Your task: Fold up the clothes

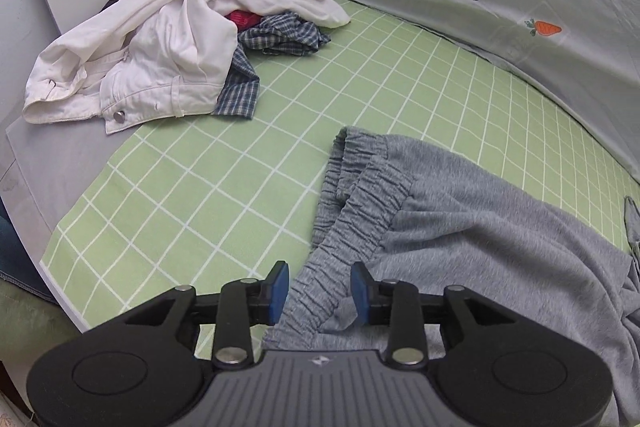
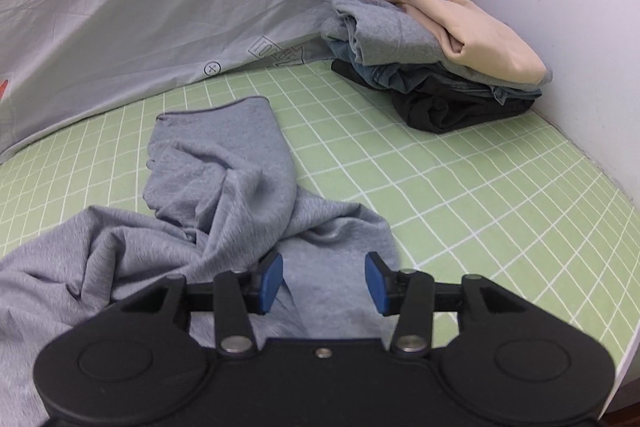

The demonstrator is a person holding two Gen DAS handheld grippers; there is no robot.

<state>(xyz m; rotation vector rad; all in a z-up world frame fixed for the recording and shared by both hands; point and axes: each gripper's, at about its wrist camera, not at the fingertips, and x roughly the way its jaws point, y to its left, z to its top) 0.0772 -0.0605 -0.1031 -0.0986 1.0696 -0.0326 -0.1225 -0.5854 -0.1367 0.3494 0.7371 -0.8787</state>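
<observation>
Grey sweatpants (image 1: 460,211) lie crumpled on the green checked sheet (image 1: 192,195), toward its near edge. All positions below are given relative to the sweatpants.

Far to the left and beyond: an unfolded heap at the sheet's far left corner, made up of a white garment (image 1: 160,59) with a metal button, a blue plaid shirt (image 1: 276,35) partly under it, and a glimpse of red cloth (image 1: 242,18).

At the left end, the elastic waistband (image 1: 360,187): the left gripper (image 1: 319,293) stands with its blue pads (image 1: 280,291) set wide apart, one on each side of the waistband's near end. Whether the pads touch the cloth cannot be told.

Behind: a pale grey printed cloth (image 1: 480,7) rising along the sheet's far edge, with a carrot motif (image 1: 545,27).

At the right end, the legs: one leg (image 2: 224,155) stretches away toward the printed cloth. The right gripper (image 2: 323,281) has its jaws wide, nothing between them but the other leg below.

Far to the right and beyond: a stack of folded clothes (image 2: 436,67) in the corner, with a beige piece on top, grey and denim beneath, black at the bottom.
</observation>
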